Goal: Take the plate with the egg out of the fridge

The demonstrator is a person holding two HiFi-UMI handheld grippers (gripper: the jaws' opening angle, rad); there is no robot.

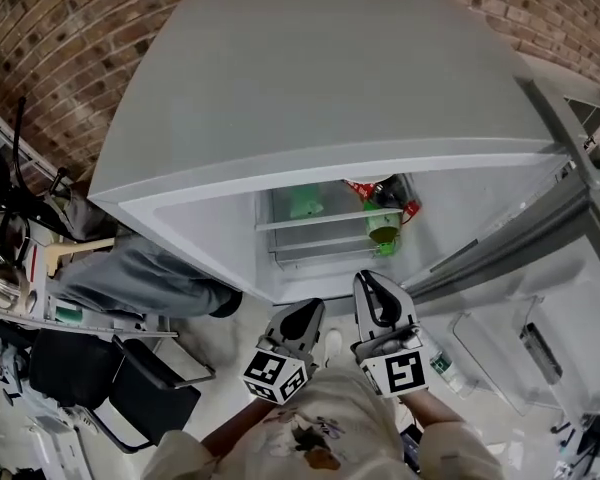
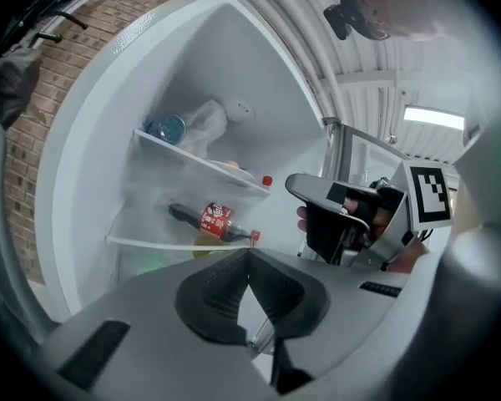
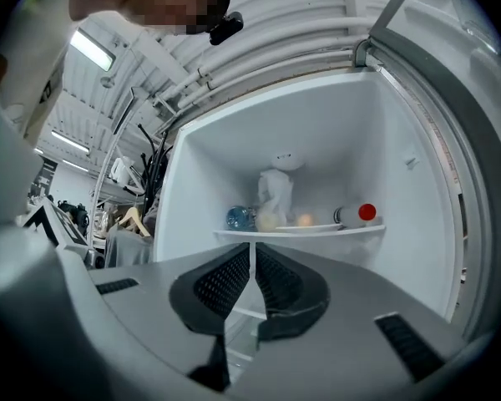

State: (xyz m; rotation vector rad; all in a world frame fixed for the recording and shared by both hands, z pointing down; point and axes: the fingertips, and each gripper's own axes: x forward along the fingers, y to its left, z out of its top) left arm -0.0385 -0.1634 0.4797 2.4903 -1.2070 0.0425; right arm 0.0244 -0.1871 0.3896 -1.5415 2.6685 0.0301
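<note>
jaws of left gripper [image 2: 249, 256] and right gripper [image 3: 252, 249] are pressed together, empty; they should be spread before the plate [image 3: 313, 227] rim is pinched level.

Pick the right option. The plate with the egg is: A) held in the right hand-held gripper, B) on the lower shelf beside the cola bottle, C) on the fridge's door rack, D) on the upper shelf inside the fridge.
D: the right gripper view shows the plate with the egg lying on the upper shelf inside the fridge, beside a red-capped bottle.
</note>
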